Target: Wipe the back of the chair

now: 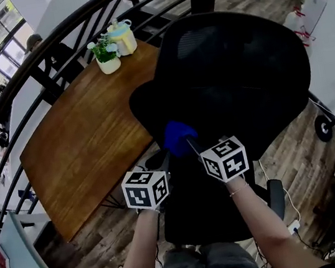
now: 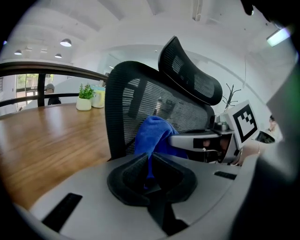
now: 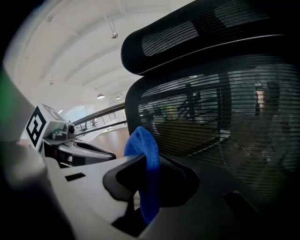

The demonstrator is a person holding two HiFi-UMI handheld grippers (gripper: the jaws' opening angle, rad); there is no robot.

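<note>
A black mesh office chair has its backrest (image 1: 235, 81) and headrest (image 2: 190, 77) in front of me. A blue cloth (image 1: 179, 136) lies bunched against the backrest's rear face. My left gripper (image 1: 167, 157) and my right gripper (image 1: 189, 143) meet at the cloth, and both are shut on it. In the left gripper view a thin fold of the cloth (image 2: 153, 136) is pinched in the left gripper (image 2: 149, 174), with the mesh (image 2: 140, 101) just behind. In the right gripper view the cloth (image 3: 143, 150) is clamped in the right gripper (image 3: 147, 183), close to the mesh (image 3: 225, 126).
A wooden table (image 1: 81, 144) stands left of the chair, with a potted plant (image 1: 106, 54) and a pale yellow jug (image 1: 122, 37) at its far end. A black curved railing (image 1: 25, 71) runs behind the table. The chair's armrest (image 1: 277, 198) is low on the right, above plank flooring.
</note>
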